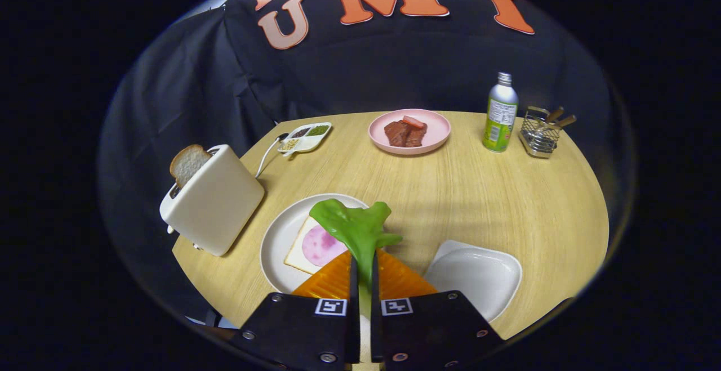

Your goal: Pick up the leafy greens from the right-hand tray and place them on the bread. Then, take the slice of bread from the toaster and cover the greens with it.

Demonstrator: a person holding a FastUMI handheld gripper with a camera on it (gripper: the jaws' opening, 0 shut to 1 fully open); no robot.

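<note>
Between the fingers of the gripper (pixel 363 258) hangs the greens (pixel 356 226), clamped by the stem, its leaf spread over the plate (pixel 276 236) near the table's (pixel 507 202) front edge. On that plate lies bread (pixel 298 255) topped with a pink slice (pixel 320 245). An empty white tray (pixel 479 272) sits to the right. At the left edge, a toaster (pixel 211 202) holds another slice (pixel 187 162). Along the far edge stand a pink plate (pixel 409 129), a bottle (pixel 500 113) and a wire basket (pixel 539 132).
</note>
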